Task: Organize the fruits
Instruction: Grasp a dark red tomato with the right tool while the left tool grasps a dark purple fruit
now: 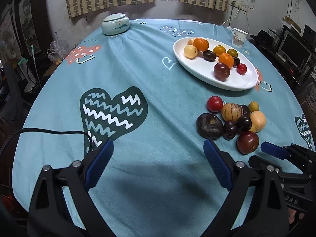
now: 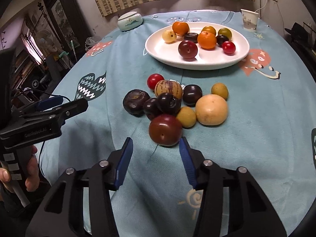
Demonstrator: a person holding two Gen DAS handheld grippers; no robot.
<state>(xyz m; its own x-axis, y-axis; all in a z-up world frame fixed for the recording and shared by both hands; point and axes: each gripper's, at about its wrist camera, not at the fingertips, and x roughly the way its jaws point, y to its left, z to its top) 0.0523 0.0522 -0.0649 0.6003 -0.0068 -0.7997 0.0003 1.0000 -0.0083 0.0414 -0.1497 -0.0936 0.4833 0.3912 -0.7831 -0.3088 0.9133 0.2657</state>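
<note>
Right hand-held gripper [image 2: 156,156]: jaws spread wide, holding nothing, fingertips just short of the near red-brown plum [image 2: 165,129], which lies at the front edge of the loose fruit pile [image 2: 175,102] on the surface [image 2: 256,138]. Left hand-held gripper [image 1: 158,158]: jaws also apart and empty, hovering over bare cloth well left of the pile. White plate [image 2: 158,49] sits beyond the pile and already carries several fruits, incl. two oranges and a red-brown plum; judged roughly half sorted. Risks, as judgement: (1) the near plum touches the small yellow fruit [image 2: 186,117] and a dark plum [image 2: 168,103] behind it; a jaw pushed forward could shove neighbours and set round fruit rolling across the cloth. (2) The right fingertip is close to the plum's flank, the left one further off, so an off-centre closing could squirt the smooth fruit sideways. (3) Closing too hard may bruise soft fruit. (4) The plate is shallow and crowded at the back; a drop from height could knock the fruits there over the rim. (5) The paper cup [image 2: 249,20] stands near the plate's far right, in range of a wide swing.
</note>
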